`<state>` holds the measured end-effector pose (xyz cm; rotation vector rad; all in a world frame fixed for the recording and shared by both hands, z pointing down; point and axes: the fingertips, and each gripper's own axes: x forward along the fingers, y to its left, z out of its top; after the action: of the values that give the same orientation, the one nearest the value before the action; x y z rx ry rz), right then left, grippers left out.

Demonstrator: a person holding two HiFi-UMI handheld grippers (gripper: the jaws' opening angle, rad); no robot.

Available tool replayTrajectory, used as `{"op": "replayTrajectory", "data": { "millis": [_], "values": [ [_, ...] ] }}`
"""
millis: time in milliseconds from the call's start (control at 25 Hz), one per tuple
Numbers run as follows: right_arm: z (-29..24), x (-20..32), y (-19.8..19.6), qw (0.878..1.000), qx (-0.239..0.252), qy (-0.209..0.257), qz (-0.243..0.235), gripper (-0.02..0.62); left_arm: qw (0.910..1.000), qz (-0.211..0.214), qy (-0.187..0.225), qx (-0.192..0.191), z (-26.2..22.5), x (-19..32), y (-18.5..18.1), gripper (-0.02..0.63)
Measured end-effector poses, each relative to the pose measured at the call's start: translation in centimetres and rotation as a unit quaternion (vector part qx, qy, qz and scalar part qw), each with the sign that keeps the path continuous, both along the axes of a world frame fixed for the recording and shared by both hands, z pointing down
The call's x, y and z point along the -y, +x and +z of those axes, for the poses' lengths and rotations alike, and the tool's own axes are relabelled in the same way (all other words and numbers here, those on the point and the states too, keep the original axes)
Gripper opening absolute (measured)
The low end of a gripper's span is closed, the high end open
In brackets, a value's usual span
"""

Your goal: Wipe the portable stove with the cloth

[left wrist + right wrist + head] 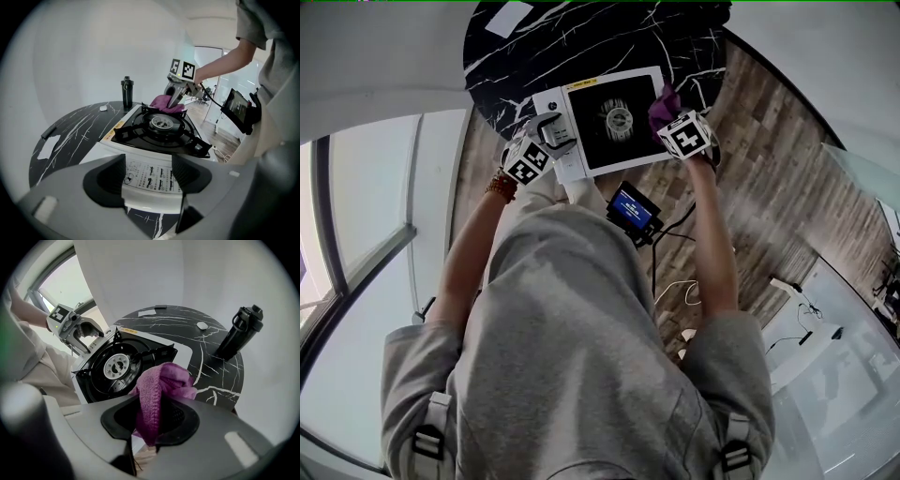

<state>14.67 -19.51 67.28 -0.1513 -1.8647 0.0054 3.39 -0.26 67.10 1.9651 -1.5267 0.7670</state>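
The portable stove (614, 117), white with a black top and a round burner, lies on a round black marble table (516, 75). My right gripper (667, 111) is shut on a purple cloth (664, 99) at the stove's right edge. In the right gripper view the cloth (161, 390) hangs bunched between the jaws, above the stove's corner (159, 355). My left gripper (546, 131) stands open at the stove's white control end; the printed panel (150, 176) shows between its jaws. From the left gripper view, the cloth (164, 102) rests on the far rim under the right gripper (176, 99).
A black bottle (239, 331) stands on the table past the stove. A white paper slip (49, 146) and a small white piece (202, 325) lie on the marble. A device with a blue screen (633, 208) hangs at the person's waist, with cables on the wood floor.
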Motion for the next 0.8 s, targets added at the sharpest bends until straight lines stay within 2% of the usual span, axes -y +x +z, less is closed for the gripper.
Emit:
{"op": "replayTrajectory", "data": {
  "millis": [800],
  "values": [
    [-0.3,1.5,-4.3,1.0,-0.014,0.016,-0.02,0.106,0.9999,-0.008,0.001,-0.009,0.2,-0.1,-0.1,0.288]
  ]
}}
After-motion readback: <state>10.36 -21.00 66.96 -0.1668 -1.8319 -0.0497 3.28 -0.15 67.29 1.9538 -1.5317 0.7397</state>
